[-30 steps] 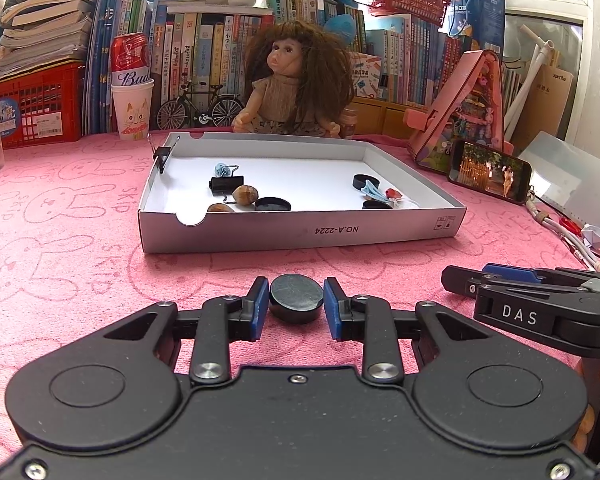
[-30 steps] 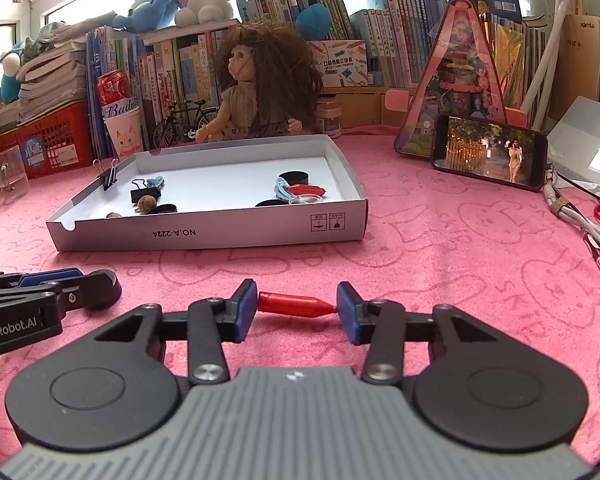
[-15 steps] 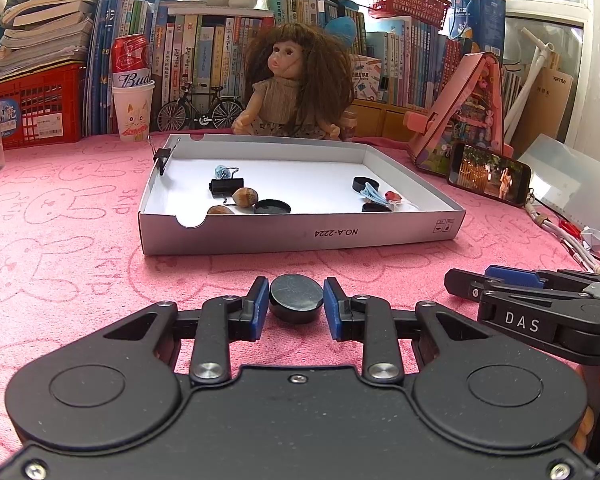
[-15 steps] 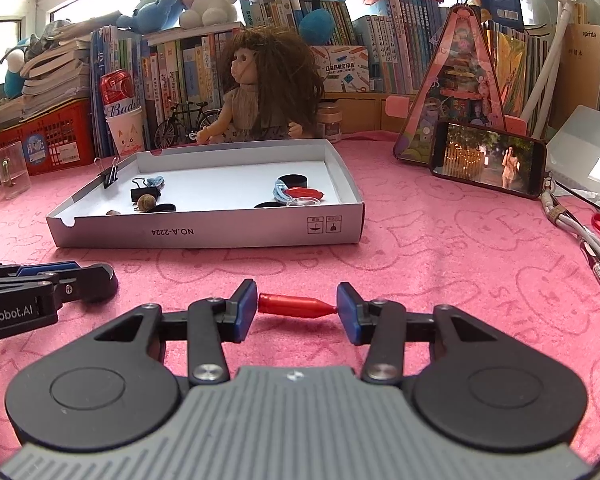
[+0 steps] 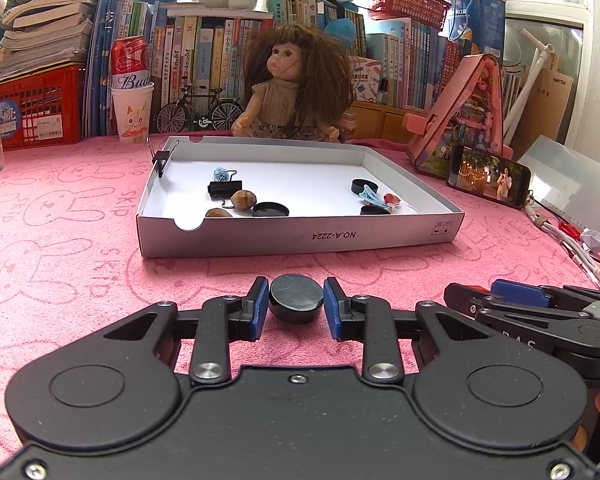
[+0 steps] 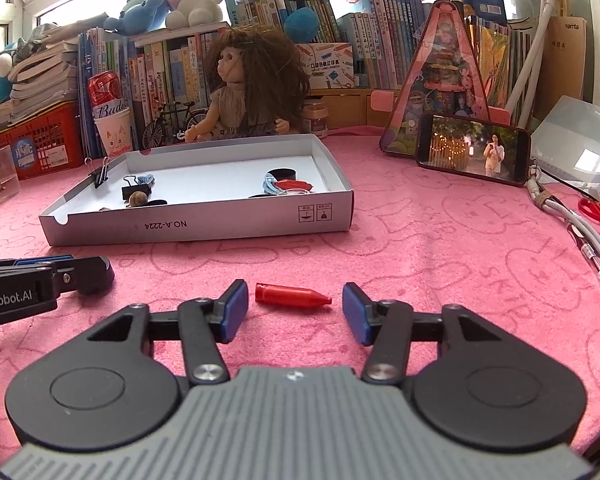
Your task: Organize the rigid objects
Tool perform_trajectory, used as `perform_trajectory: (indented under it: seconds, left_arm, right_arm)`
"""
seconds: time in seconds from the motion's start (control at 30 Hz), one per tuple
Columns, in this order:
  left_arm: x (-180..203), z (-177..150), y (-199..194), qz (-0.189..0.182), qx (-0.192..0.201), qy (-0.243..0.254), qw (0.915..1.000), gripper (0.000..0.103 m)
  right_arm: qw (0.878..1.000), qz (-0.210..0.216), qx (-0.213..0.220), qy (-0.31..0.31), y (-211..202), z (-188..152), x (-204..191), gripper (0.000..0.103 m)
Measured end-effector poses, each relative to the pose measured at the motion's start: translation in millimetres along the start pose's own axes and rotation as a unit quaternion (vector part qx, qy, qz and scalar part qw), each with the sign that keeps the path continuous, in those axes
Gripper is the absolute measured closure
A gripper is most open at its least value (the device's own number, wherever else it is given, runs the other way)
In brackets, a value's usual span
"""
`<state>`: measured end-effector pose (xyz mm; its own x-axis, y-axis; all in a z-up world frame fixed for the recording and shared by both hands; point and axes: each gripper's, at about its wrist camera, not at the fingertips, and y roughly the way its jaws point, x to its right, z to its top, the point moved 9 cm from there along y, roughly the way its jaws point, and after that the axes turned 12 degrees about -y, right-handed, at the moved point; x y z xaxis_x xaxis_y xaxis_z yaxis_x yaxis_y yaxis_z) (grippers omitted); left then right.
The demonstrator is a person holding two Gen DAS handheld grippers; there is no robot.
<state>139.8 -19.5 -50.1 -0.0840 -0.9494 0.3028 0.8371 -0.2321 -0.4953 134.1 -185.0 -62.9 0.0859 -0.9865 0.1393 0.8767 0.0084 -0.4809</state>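
A black round cap (image 5: pixel 297 298) lies on the pink cloth between the blue pads of my left gripper (image 5: pixel 296 304), whose jaws sit close on both sides of it. A red pointed pen cap (image 6: pixel 292 295) lies on the cloth between the pads of my right gripper (image 6: pixel 293 312), which is open with gaps on both sides. The white cardboard tray (image 5: pixel 300 236) stands beyond; it holds binder clips, nuts, black caps and hair clips. The tray also shows in the right wrist view (image 6: pixel 204 226). The left gripper shows at the left of the right wrist view (image 6: pixel 60 276).
A doll (image 5: pixel 296 84) sits behind the tray before a row of books. A cup with a can (image 5: pixel 132 108) stands back left. A phone (image 5: pixel 488 178) leans on a pink stand at right. Cables, a pen (image 6: pixel 596 272) and scissors lie far right.
My right gripper has opened away from the red pen cap, which now lies free on the cloth. The left gripper stays around the black cap.
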Motion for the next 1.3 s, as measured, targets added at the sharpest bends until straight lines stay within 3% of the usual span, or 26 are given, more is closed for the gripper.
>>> perform_trajectory:
  seconds: [0.17, 0.23, 0.37, 0.47, 0.53, 0.6, 0.83, 0.87, 0.93, 1.03, 1.3]
  left_arm:
    - [0, 1, 0, 0.001, 0.0, -0.002, 1.0, 0.075]
    - [1, 2, 0, 0.001, 0.001, -0.001, 1.0, 0.075]
    - [1, 3, 1, 0.001, 0.002, -0.003, 1.0, 0.075]
    - [1, 3, 1, 0.001, 0.002, -0.004, 1.0, 0.075]
    - [1, 3, 1, 0.002, 0.002, -0.003, 1.0, 0.075]
    - [1, 3, 1, 0.002, 0.002, -0.004, 1.0, 0.075]
    - [2, 5, 2, 0.001, 0.004, -0.008, 1.0, 0.075]
    - [2, 5, 2, 0.002, 0.004, -0.008, 1.0, 0.075]
    - [2, 5, 2, 0.001, 0.005, -0.009, 1.0, 0.075]
    - [1, 6, 1, 0.001, 0.005, -0.009, 0.9999, 0.075]
    - [0, 6, 1, 0.003, 0.004, -0.012, 0.9999, 0.075]
  right_arm:
    - [1.0, 0.006, -0.002, 0.005, 4, 3, 1, 0.063]
    - [1.0, 0.01, -0.003, 0.004, 5, 4, 0, 0.074]
    - [1.0, 0.013, -0.002, 0.001, 6, 6, 0, 0.074]
    - [1.0, 0.019, -0.004, 0.006, 8, 6, -1, 0.066]
    - [1.0, 0.018, -0.004, 0.009, 8, 6, 0, 0.05]
    - [1.0, 0.021, -0.004, 0.018, 8, 6, 0, 0.042]
    - [1.0, 0.003, -0.013, 0.022, 17, 11, -9, 0.039]
    - [1.0, 0.003, -0.014, 0.018, 18, 12, -10, 0.044]
    - [1.0, 0.019, -0.017, 0.009, 19, 14, -15, 0.073]
    - [0.999, 0.039, -0.016, -0.008, 19, 14, -19, 0.088]
    - [0.991, 0.116, -0.004, -0.061, 10, 11, -27, 0.088]
